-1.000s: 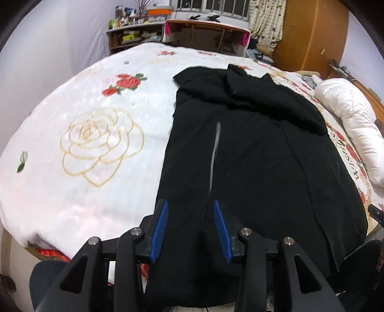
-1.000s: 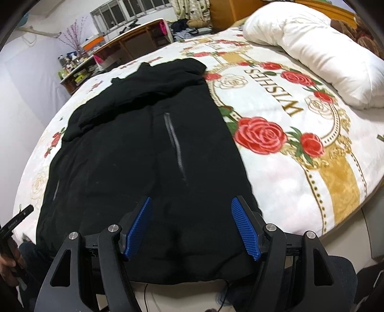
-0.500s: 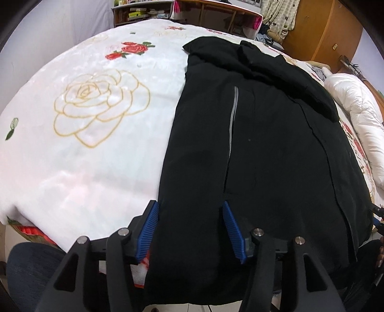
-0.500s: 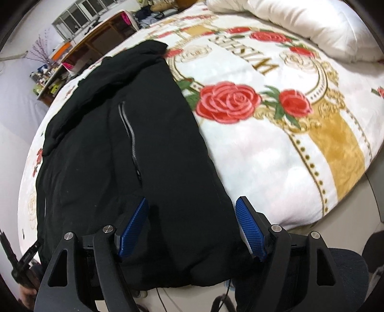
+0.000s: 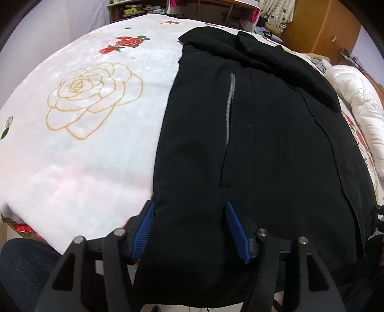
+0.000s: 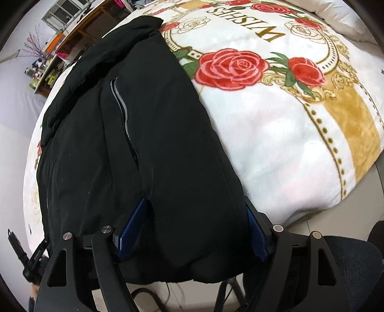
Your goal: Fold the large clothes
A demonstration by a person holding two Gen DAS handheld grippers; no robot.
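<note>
Left wrist view shows the black coat (image 5: pixel 252 134) spread flat on the bed (image 5: pixel 84 148), each wide-open hand-held gripper, left (image 5: pixel 189 230) and right (image 6: pixel 192 230), straddling a hem corner, so the next move likely calls for pinching the hem and carrying it toward the collar.

Ahead of the left gripper (image 5: pixel 189 230), the desk (image 5: pixel 216 4) is cut off by the top edge, while the black coat (image 6: pixel 144 156) hides part of the right gripper's (image 6: pixel 192 230) far pad.

Black left claw (image 5: pixel 189 230); ribbed blue pads (image 5: pixel 236 232); silver screws.
</note>
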